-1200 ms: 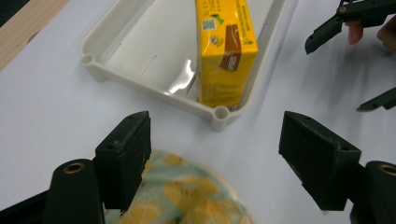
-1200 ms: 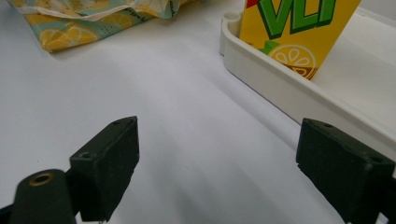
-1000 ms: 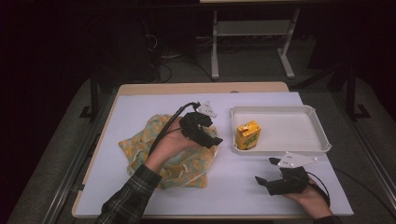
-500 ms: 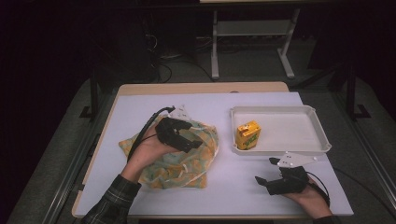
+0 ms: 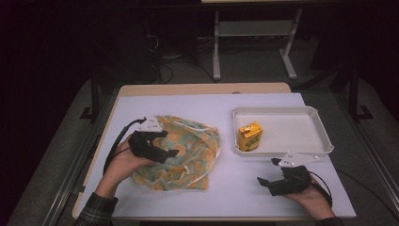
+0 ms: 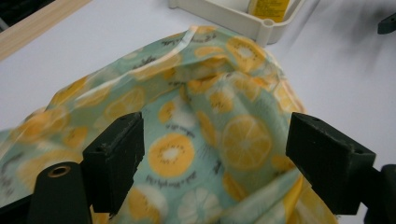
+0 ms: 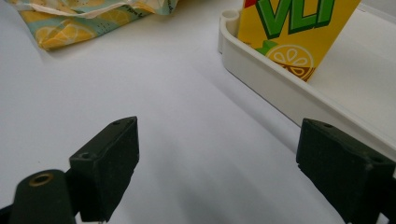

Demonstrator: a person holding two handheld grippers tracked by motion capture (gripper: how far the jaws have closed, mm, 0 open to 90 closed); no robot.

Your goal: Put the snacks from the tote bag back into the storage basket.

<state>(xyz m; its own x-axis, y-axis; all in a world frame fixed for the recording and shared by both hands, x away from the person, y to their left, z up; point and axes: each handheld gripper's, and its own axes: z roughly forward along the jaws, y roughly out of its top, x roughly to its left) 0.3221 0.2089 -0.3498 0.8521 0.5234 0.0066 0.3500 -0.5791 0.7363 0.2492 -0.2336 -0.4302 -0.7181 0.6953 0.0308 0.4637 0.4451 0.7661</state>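
The left gripper [image 5: 172,153] is hovering over the lemon-print bag [image 5: 188,150], which is lying on the white table [image 5: 188,108]. Its jaws have just been opening and are standing wide apart, with cloth under them but not pinched. The right gripper [image 5: 266,173] is resting near the tray [image 5: 282,114], jaws wide, holding nothing. A yellow juice carton [image 5: 249,136] is standing in the tray.

Left gripper [image 6: 215,154]: jaws wide apart at the bottom of the frame, having just been opening, nothing clamped. Lemon-print bag [image 6: 196,121] lay crumpled across the centre, between and beyond them. White tray [image 6: 233,21] at top, yellow carton [image 6: 271,5] inside.
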